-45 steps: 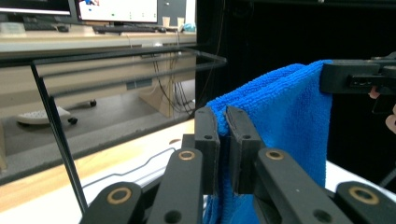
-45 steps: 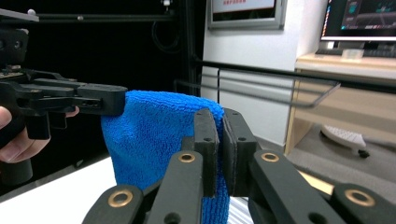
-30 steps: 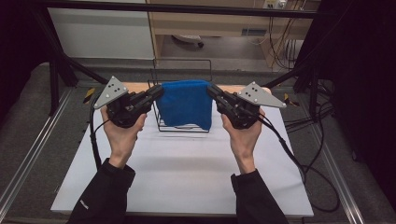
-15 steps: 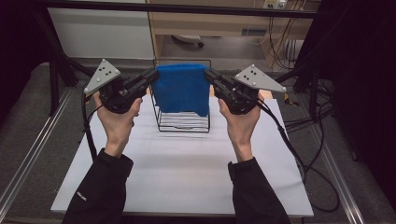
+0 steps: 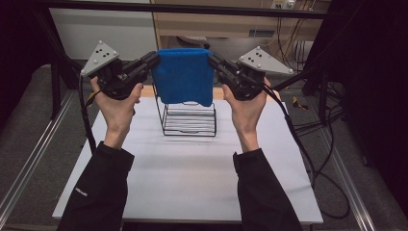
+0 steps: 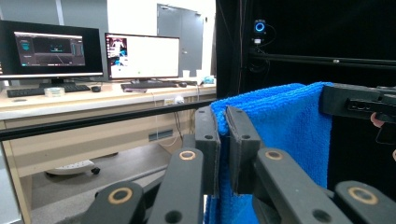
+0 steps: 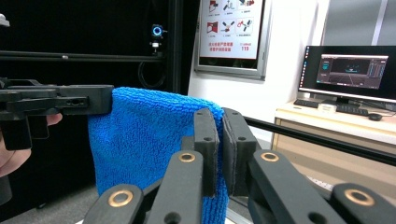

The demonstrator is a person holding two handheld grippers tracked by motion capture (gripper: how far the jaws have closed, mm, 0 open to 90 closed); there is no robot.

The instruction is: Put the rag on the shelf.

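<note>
High view: I'm holding a blue terry-cloth towel (image 5: 184,76) stretched between both tools, well above the white table top (image 5: 192,168). My left gripper (image 5: 155,59) is clamped on the towel's upper left corner, my right gripper (image 5: 210,58) clamped on the upper right corner. In the left gripper view the cloth edge (image 6: 275,126) sits pinched between the two black jaws, which stand nearly together with only fabric between; same story in the right gripper view, towel (image 7: 149,140) nipped at its top corner.

Progress, as I judge it: the towel is picked up and spread flat, hanging in a clean sheet from its top edge. Its lower hem hangs in front of the top of the black wire rack (image 5: 188,118) (whether it touches the wire I cannot tell). Looks like draping it over the rack is what's left, or carrying it clear of the rack; neither is finished, and both grips have yet to let go.

Around: the rack stands upright near the far middle of the table, directly below the cloth, so it's the one thing the hem could snag on. A wooden desk with monitors (image 6: 93,51) and a keyboard (image 6: 44,89) sits beyond the table, a wall poster (image 7: 232,29) too, all well apart. Cables (image 5: 308,159) trail off the right side, clear of the work.
</note>
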